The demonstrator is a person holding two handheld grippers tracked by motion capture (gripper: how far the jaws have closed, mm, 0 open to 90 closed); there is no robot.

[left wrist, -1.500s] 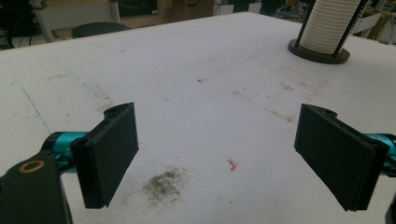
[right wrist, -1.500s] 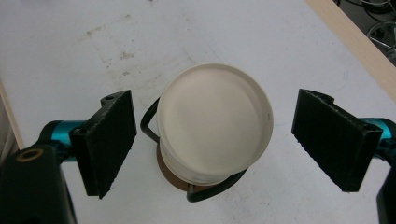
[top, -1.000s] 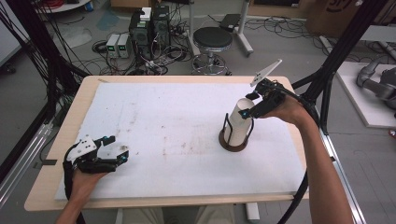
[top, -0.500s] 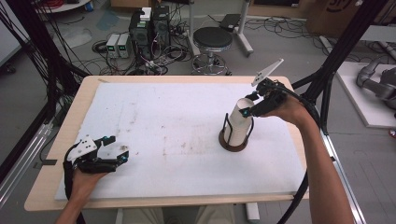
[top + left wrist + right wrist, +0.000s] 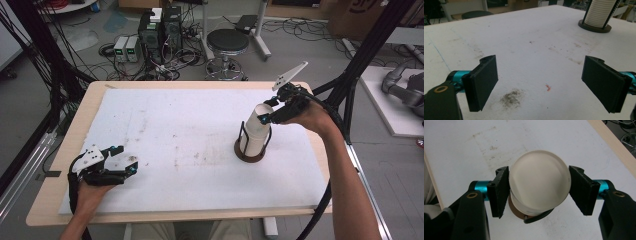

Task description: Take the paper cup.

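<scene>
Risk first: right tool (image 5: 265,118) straddles the top of the cup stack (image 5: 255,134), jaws on either side of the top cup (image 5: 539,188), the left one touching its rim, the right one a sliver off or just meeting; hard to tell. Could squeeze too low and lift several nested cups at once, or drag the whole holder (image 5: 250,152) off its base. Could also crush the thin rim if closed hard, or tip the stack against the wire posts.

Stack sits upright in the round dark-based holder, right of centre on the white-covered bench (image 5: 165,130). Top cup looks empty.

Left tool (image 5: 547,86) rests wide apart near the bench's front left corner, gripping nothing.
</scene>
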